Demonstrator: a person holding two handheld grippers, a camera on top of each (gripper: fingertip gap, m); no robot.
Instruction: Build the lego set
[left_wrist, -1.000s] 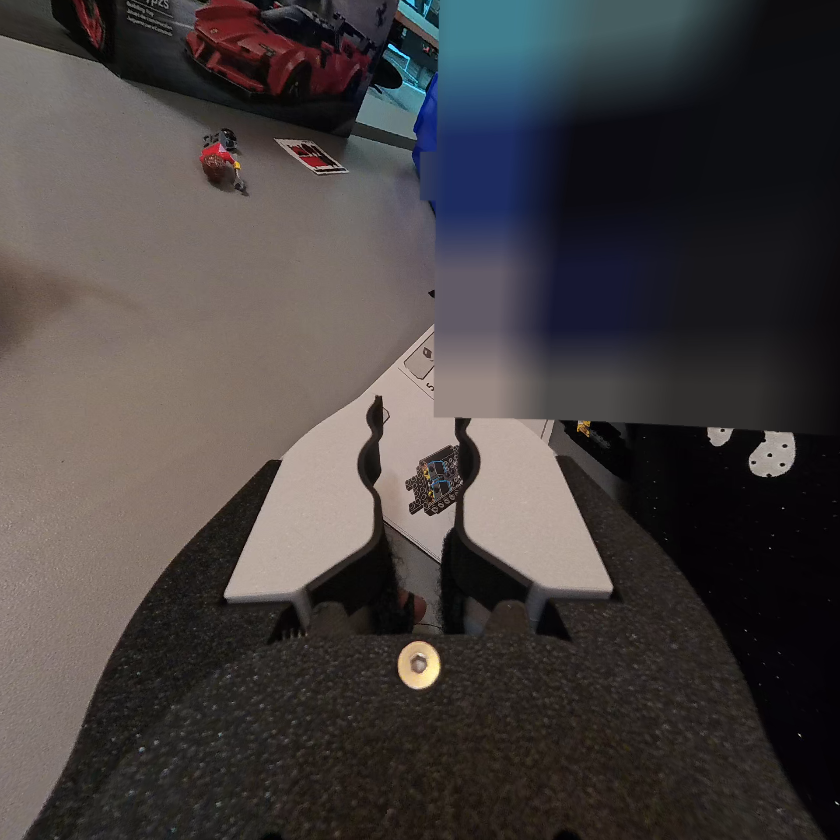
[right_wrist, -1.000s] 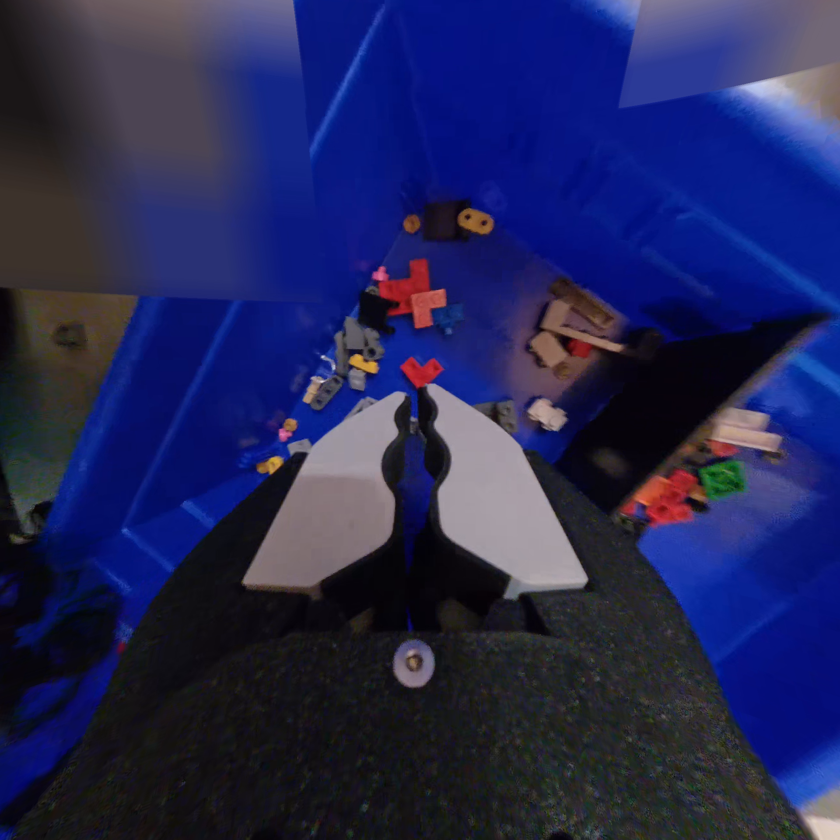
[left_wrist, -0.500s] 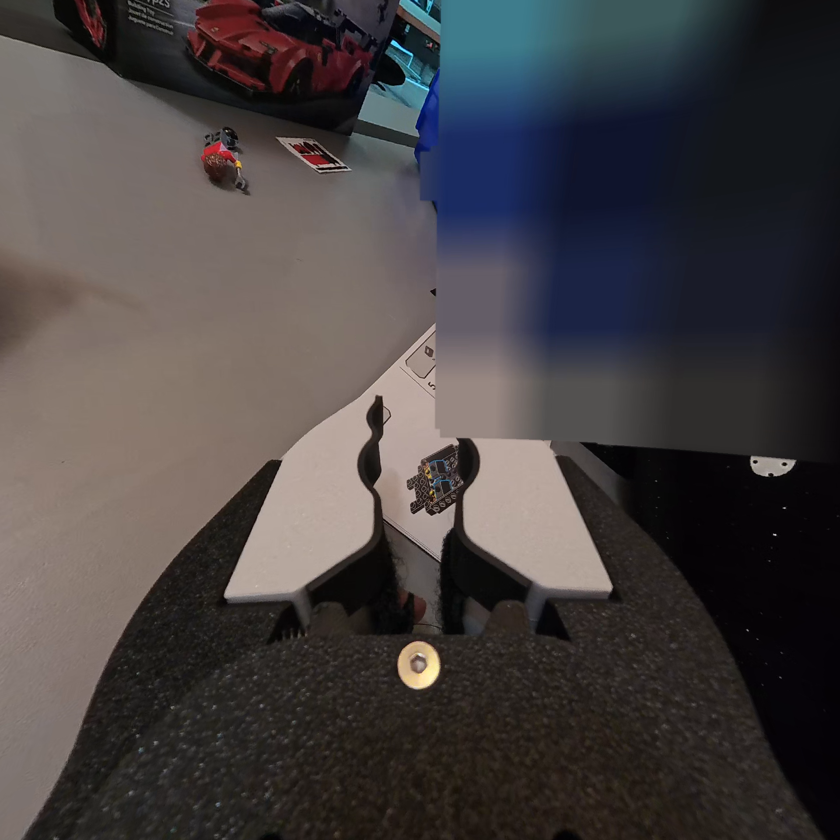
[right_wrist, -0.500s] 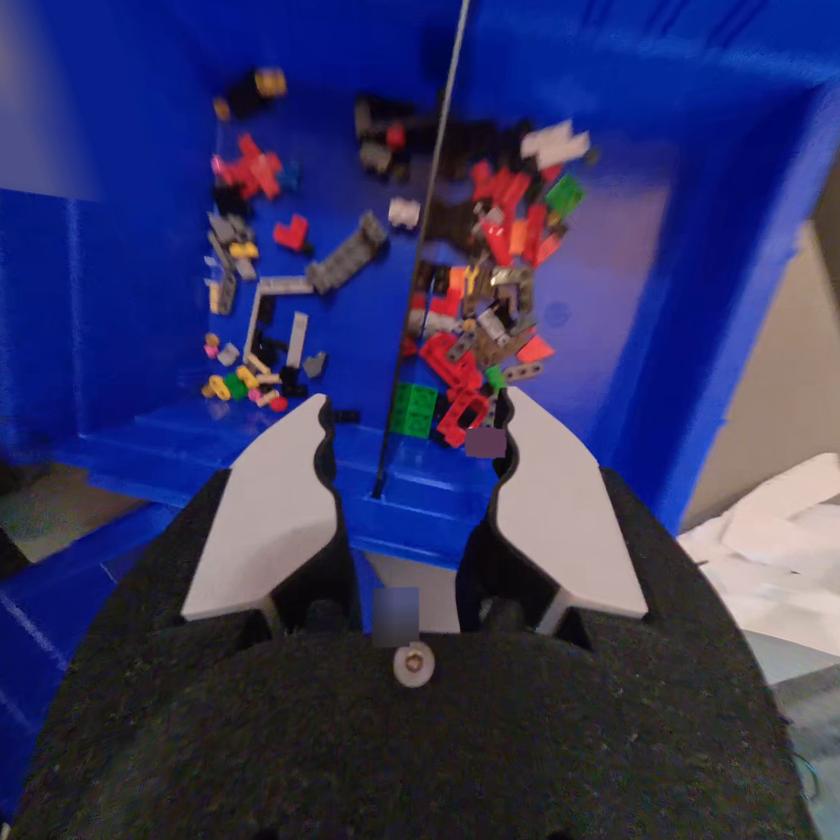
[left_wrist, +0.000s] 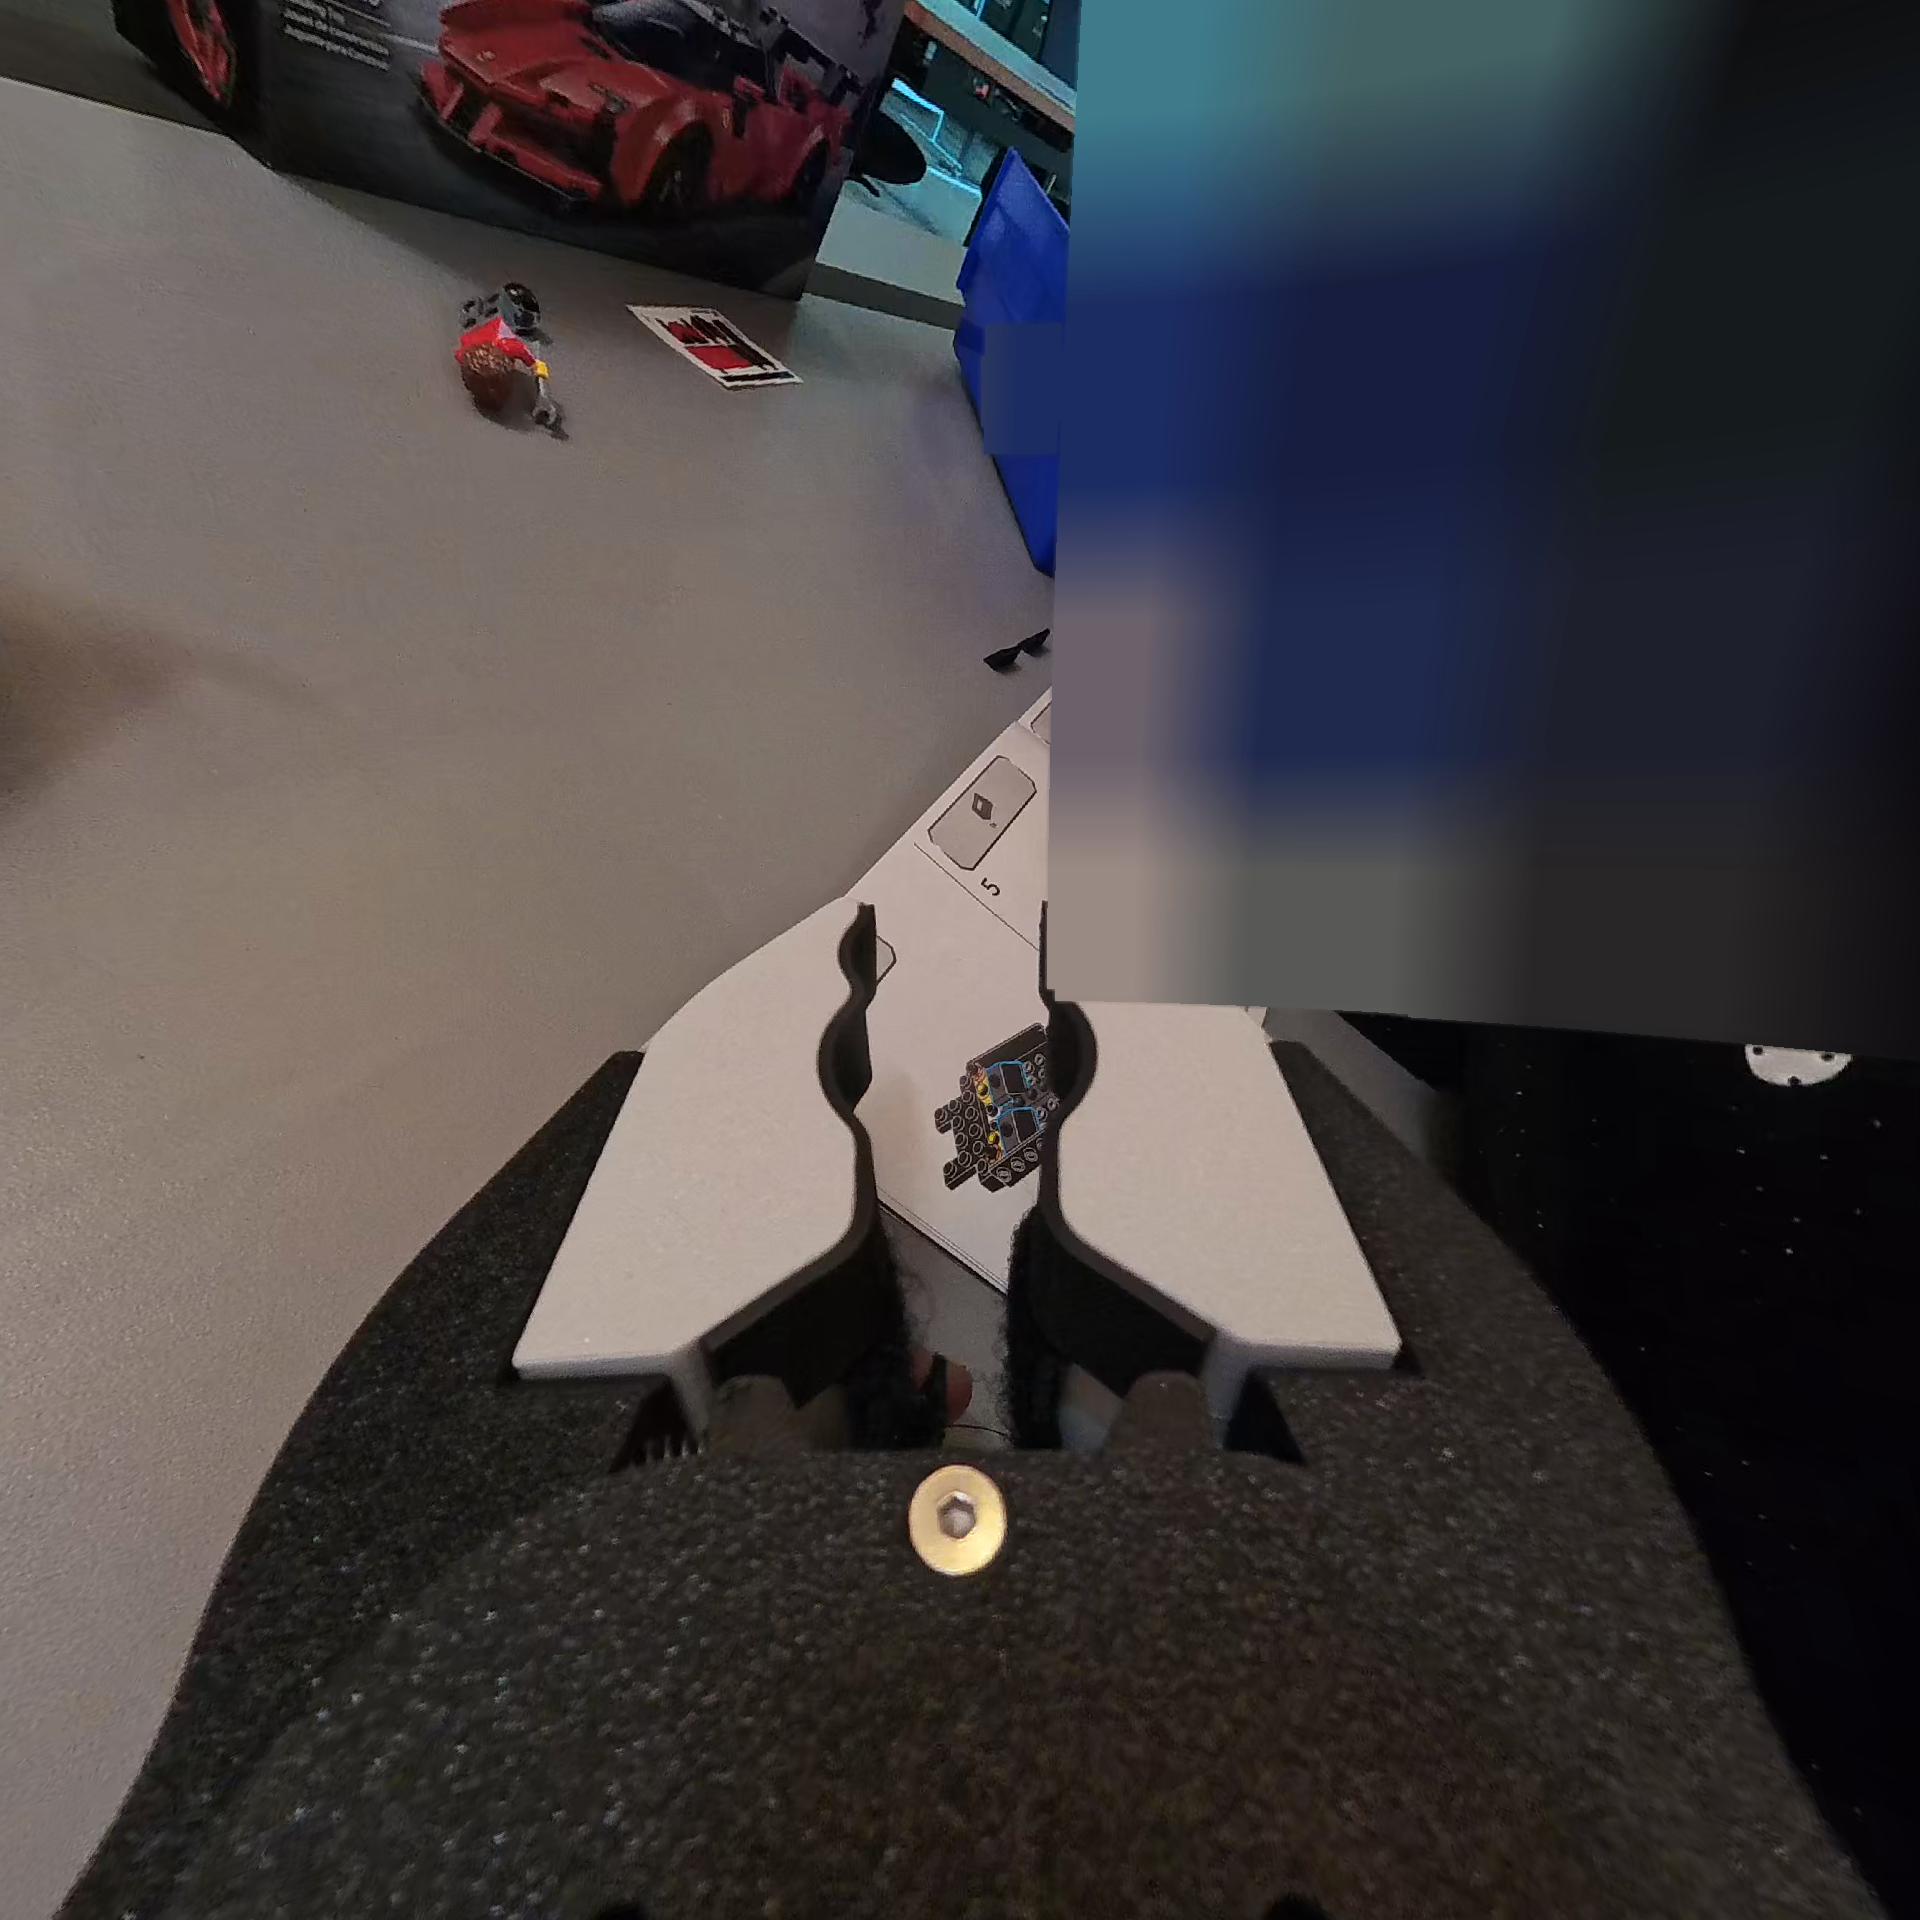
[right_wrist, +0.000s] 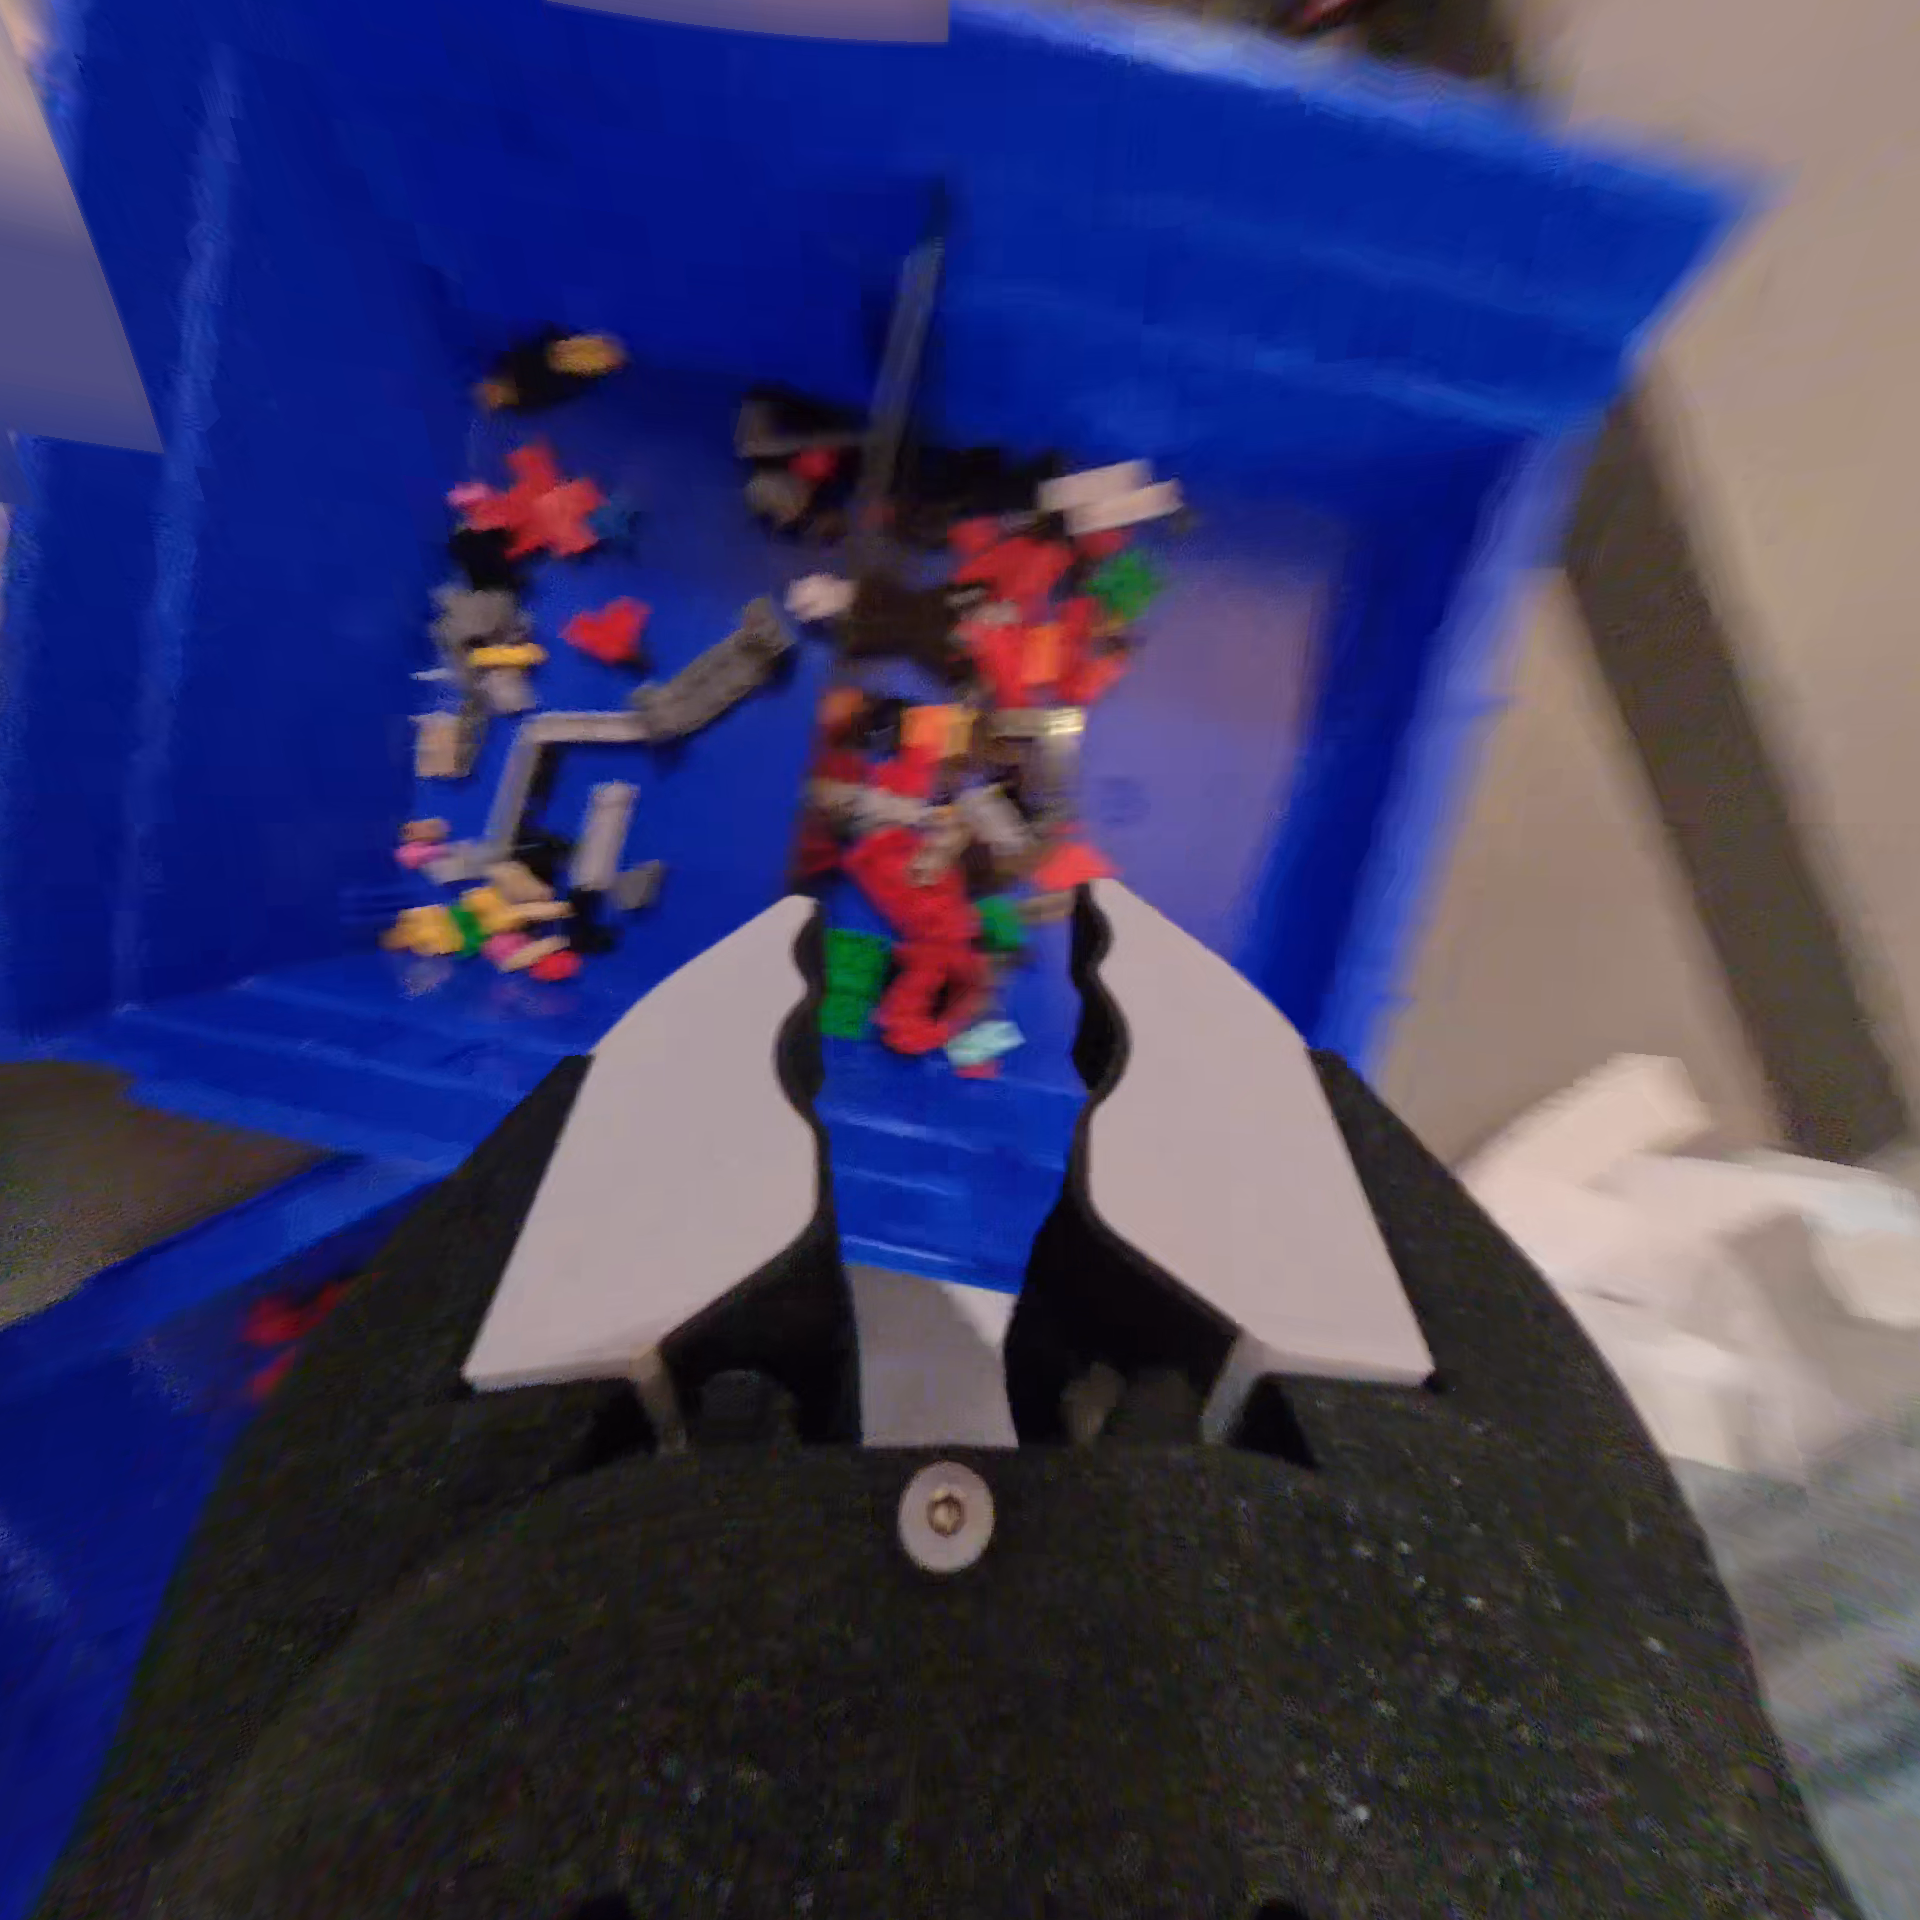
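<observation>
Over the blue bin (right_wrist: 1299, 343), the right gripper (right_wrist: 951, 925) hangs with its jaws apart and nothing between them. The bin has a thin dark divider (right_wrist: 904, 343); the loose bricks on the left of it are spread thinly, those on the right piled thick. Just beyond the fingertips, on the right of the divider, lie red bricks (right_wrist: 925, 966) and a green brick (right_wrist: 852, 982), seen through the gap but not touched by either pad. This view is blurred, so finer detail cannot be told.

Half a second ago the right jaws stood wider; a second ago they were nearly shut over the left compartment, above a red piece.

On the left, the left gripper (left_wrist: 951, 920) sits low over the grey table (left_wrist: 416, 727), jaws partly open and bare, with a white instruction sheet (left_wrist: 935, 914) showing between them. A boxed red car set (left_wrist: 582, 114) stands at the far edge, a small sticker sheet (left_wrist: 717, 345) near it and a small figure (left_wrist: 499, 353) left of that. This gripper has kept its place and its gap throughout.
</observation>
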